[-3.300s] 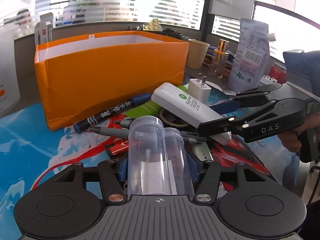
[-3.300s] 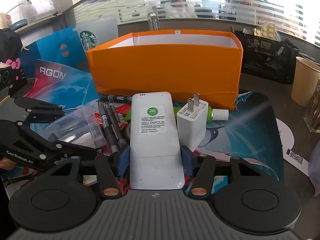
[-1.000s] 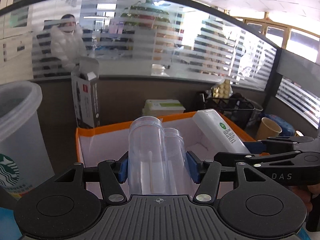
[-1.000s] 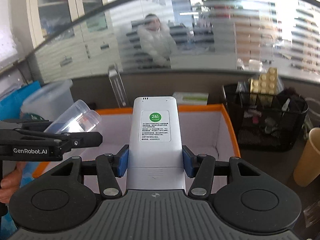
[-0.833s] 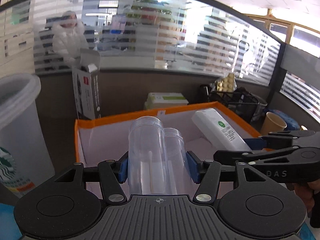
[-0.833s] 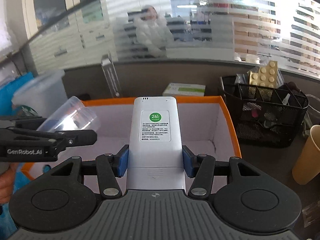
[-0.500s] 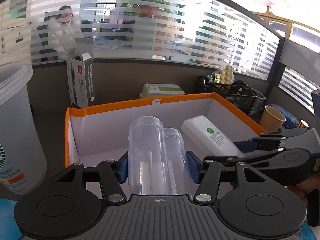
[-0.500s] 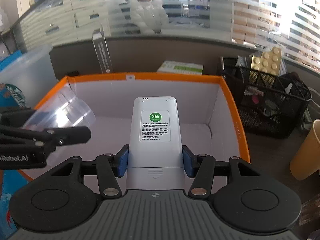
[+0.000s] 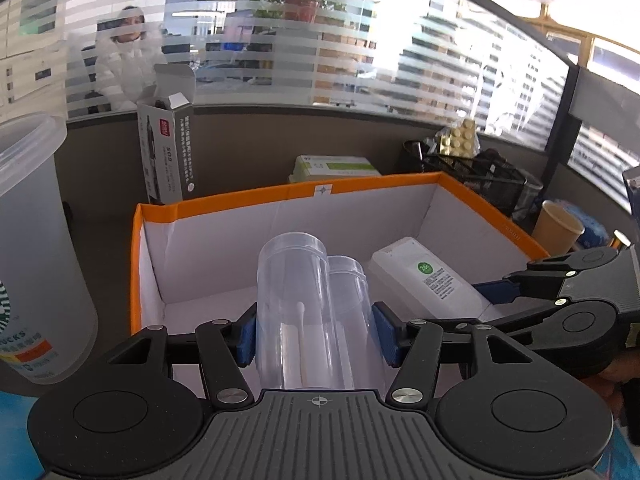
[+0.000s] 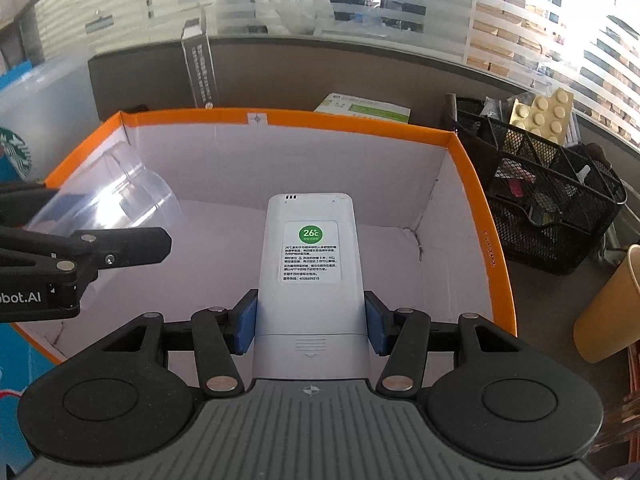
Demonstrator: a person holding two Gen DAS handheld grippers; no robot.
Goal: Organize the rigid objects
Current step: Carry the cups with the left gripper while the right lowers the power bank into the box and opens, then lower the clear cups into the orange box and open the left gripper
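While clamped on the clear plastic tubes (image 9: 312, 304), left gripper (image 9: 316, 332) over the orange box (image 10: 496, 264); right gripper (image 10: 310, 326) likewise pinching the white remote (image 10: 310, 256) above its bare white floor. Nothing lying inside yet; both releases probably left to do.

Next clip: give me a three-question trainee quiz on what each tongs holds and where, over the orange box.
1. True or false: the left tongs grip the clear cups.
2. What do the right tongs hold? A) marker B) white remote C) paper cup
3. Fill in: both items hang over the open orange ____.

Key:
1. True; the blue pads press the cups' sides.
2. B, the white remote with a green sticker.
3. Box; its white floor shows bare beneath them.
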